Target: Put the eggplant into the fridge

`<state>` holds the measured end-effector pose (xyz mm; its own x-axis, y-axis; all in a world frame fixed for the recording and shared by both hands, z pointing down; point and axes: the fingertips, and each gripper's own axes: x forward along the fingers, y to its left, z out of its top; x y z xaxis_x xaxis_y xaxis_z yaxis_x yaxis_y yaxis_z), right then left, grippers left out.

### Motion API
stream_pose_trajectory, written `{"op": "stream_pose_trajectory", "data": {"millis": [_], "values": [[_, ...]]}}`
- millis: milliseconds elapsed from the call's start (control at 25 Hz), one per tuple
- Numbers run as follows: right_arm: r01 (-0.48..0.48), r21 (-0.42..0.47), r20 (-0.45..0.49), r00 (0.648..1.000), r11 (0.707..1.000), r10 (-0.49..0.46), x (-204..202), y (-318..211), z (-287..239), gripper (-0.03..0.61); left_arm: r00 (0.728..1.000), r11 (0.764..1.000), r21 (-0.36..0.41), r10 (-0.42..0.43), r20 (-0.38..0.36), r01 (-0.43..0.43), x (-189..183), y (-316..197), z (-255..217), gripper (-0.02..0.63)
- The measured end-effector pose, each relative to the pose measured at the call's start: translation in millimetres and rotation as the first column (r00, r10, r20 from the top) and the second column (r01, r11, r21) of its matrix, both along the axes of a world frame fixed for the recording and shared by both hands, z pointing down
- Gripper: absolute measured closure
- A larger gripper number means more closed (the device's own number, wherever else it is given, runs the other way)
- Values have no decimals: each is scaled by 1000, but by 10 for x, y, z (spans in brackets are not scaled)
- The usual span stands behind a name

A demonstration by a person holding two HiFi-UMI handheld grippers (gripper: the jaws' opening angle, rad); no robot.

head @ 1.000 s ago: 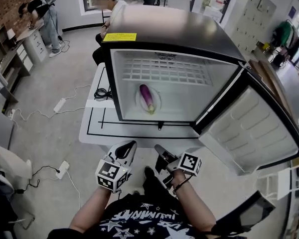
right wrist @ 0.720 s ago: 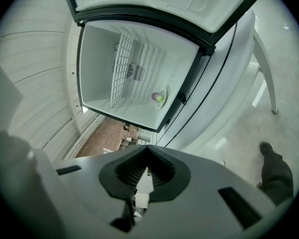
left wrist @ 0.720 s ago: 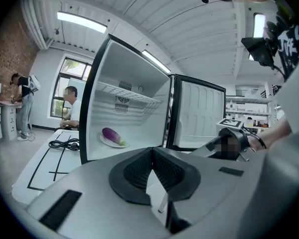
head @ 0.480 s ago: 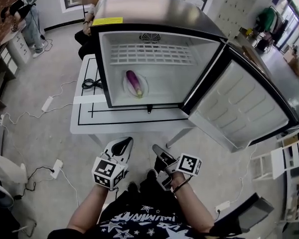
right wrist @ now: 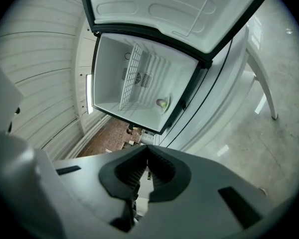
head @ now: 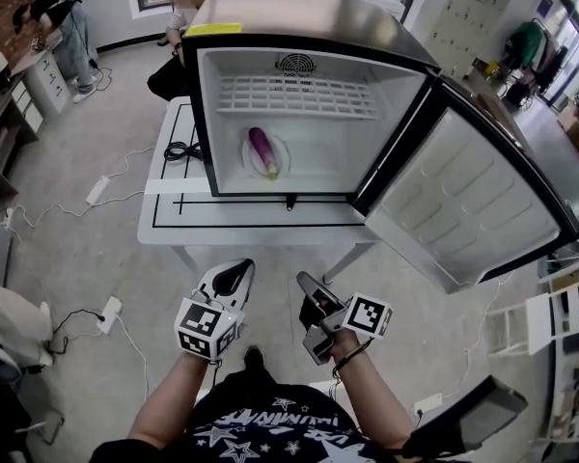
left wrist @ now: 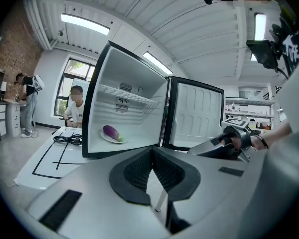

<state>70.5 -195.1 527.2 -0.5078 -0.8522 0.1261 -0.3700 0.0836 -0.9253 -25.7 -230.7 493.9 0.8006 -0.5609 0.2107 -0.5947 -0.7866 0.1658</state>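
Note:
The purple eggplant (head: 261,150) lies on a white plate (head: 248,160) on the floor of the black fridge (head: 299,17), which stands on a white table (head: 169,225). The fridge door (head: 463,201) hangs wide open to the right. Both grippers are held low near my body, well short of the table. My left gripper (head: 232,274) and right gripper (head: 304,284) are shut and hold nothing. In the left gripper view the eggplant (left wrist: 111,132) shows beyond the left gripper (left wrist: 152,151). In the right gripper view the eggplant (right wrist: 161,103) is small and far past the right gripper (right wrist: 147,151).
A black cable (head: 179,149) lies coiled on the table left of the fridge. A person (head: 179,27) sits behind the fridge and another (head: 63,8) stands at a desk far left. Power strips and cords (head: 101,189) run across the floor on the left. White shelving (head: 526,321) stands at the right.
The fridge and table have slid up and away in the head view. Both grippers stay shut, low by my body. The eggplant has not moved from its plate.

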Motion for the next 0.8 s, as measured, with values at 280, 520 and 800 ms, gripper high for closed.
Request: {"op": "stream_pose_trajectory", "data": {"millis": [280,520,800], "values": [[66,-24,-44,997,998,-67,-4,405,42,572,999,999,12,-30,16,30,52,399,-82,604],[100,-2,-44,994,995,-100,35,787,-46,572,998,998,26,-64,19,63,65,854,-172,604],[147,11,-61,987,989,-146,19,1355,-130,572,996,995,39,-91,17,90,106,1448,-234,604]]}}
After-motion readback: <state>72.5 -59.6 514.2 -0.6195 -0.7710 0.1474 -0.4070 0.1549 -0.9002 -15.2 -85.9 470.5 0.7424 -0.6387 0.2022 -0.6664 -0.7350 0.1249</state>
